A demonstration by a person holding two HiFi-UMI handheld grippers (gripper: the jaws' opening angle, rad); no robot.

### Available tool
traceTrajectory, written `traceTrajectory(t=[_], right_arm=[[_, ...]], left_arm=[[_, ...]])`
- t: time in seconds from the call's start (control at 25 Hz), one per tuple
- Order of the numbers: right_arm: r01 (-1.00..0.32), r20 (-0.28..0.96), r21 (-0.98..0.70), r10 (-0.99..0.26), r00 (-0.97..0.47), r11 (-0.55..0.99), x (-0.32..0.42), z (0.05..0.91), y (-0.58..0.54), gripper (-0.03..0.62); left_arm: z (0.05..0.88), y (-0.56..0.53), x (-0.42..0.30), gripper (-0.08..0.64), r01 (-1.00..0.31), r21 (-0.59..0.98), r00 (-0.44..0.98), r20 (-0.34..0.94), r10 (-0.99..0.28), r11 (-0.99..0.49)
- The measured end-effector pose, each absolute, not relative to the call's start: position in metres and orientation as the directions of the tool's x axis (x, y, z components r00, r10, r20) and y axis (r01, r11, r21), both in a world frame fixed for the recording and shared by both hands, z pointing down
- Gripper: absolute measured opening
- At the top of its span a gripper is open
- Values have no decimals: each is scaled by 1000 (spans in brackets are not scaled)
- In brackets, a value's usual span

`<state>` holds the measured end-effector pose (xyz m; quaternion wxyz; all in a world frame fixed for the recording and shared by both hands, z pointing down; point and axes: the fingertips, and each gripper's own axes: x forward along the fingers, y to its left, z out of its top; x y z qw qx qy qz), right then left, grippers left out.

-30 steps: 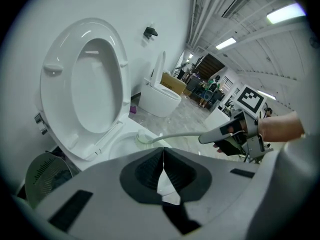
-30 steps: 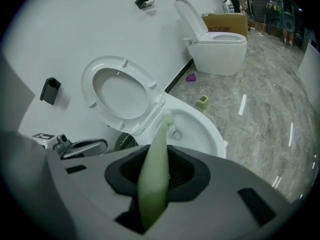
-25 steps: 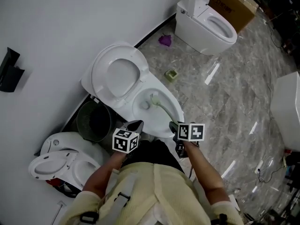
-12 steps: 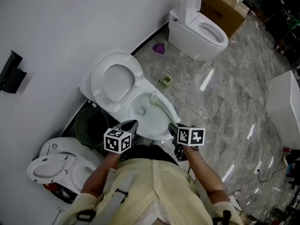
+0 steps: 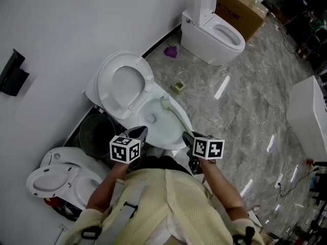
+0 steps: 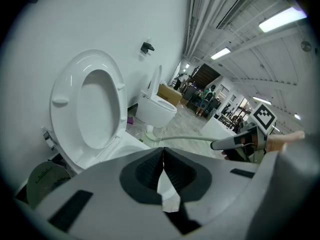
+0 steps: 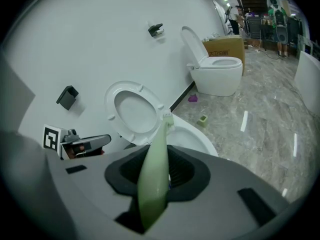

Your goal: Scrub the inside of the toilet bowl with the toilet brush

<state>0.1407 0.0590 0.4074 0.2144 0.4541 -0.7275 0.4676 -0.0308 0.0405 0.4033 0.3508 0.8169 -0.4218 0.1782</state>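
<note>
Right gripper (image 7: 163,156) jaws clenched on toilet brush (image 7: 154,176) handle; head inside toilet bowl (image 5: 155,128). Left gripper (image 6: 162,155) jaws together, empty.

The light is bright and even and falls from overhead: the ceiling strip lights (image 6: 282,18) burn out to pure white in the left gripper view. The glossy floor (image 5: 255,111) throws them back as pale streaks of glare, which also show in the right gripper view. The white wall (image 5: 61,29) reads as flat grey, with only faint, soft shadows. The head view is sharp throughout and mildly stretched at its edges. Both gripper views are heavily fisheyed: straight lines bow and the corners are lost to black vignette. Close to the lens, the left claw (image 6: 162,154) and the toilet brush (image 7: 152,184) handle are soft and out of focus.
</note>
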Motion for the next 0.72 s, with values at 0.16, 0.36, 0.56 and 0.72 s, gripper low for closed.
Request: traceTrajectory(t=[0.16,0.36,0.56,0.72], right_arm=[[-857,724,-493,-477,-498,147,140,401,61,106],[-853,715,-501,-483,-505,150,138,398,62,106],[-858,716,-493,-492,-495,146,140,397,61,106],[-860,715,-486,-495,-493,155,139,394,59,106]], left_arm=[[400,43,-31,14,-816,424,578,582,-572,-393],[397,45,-29,14,-817,421,577,581,-574,-395],[394,48,-32,14,-823,416,568,582,-582,-386],[396,51,-36,14,-828,414,560,592,-579,-378]])
